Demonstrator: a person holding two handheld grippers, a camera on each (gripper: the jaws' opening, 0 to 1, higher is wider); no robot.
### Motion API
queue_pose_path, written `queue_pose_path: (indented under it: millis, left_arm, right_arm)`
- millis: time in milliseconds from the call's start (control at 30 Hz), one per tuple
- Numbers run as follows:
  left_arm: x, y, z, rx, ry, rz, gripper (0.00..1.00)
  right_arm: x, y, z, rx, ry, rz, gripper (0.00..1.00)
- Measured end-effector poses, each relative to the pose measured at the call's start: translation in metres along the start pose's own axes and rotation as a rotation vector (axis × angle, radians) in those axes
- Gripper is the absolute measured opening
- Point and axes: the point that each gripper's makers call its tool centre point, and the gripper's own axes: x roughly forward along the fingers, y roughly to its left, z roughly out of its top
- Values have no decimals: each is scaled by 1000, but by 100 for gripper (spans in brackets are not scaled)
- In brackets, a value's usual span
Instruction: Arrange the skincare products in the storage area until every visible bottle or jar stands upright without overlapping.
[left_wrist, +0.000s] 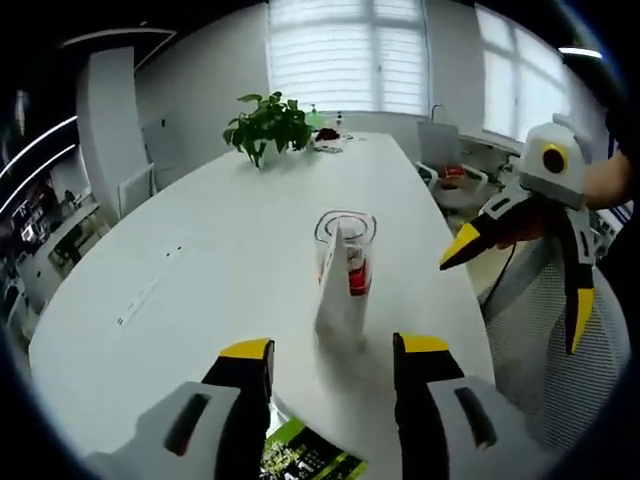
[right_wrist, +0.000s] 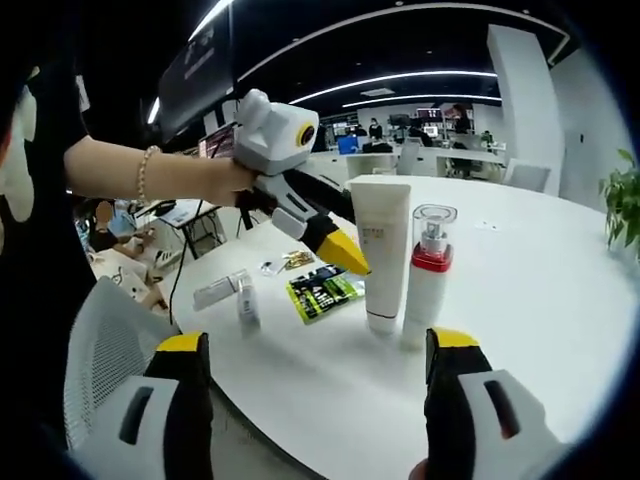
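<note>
A tall white tube (right_wrist: 380, 250) stands cap-down on the white table (right_wrist: 520, 330). Right beside it stands a pump bottle (right_wrist: 428, 275) with a clear cap and a red band. In the left gripper view the tube (left_wrist: 338, 295) overlaps the front of the bottle (left_wrist: 350, 250), just beyond my open left gripper (left_wrist: 335, 350). In the right gripper view the left gripper (right_wrist: 340, 240) reaches in from the left, one yellow tip close to the tube. My right gripper (right_wrist: 318, 345) is open and holds nothing, well short of both. It hangs off the table's right edge in the left gripper view (left_wrist: 520, 280).
Near the table's edge lie a green packet (right_wrist: 322, 290), a small sachet (right_wrist: 285, 263) and a flat white tube (right_wrist: 220, 290); a small white bottle (right_wrist: 247, 300) stands beside them. A mesh chair (right_wrist: 100, 340) sits below the edge. A potted plant (left_wrist: 268, 125) stands far down the table.
</note>
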Motion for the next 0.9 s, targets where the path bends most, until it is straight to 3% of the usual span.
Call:
queue_pose_path:
  millis: [500,900]
  left_arm:
    - [-46,-11,-25,-162,-14,105,78]
    - [-84,-25,-52,-292,-31,184,89]
  right_arm:
    - [1,8,6,-29,-8,32,88]
    - [1,22,10,-60,-2,67,88]
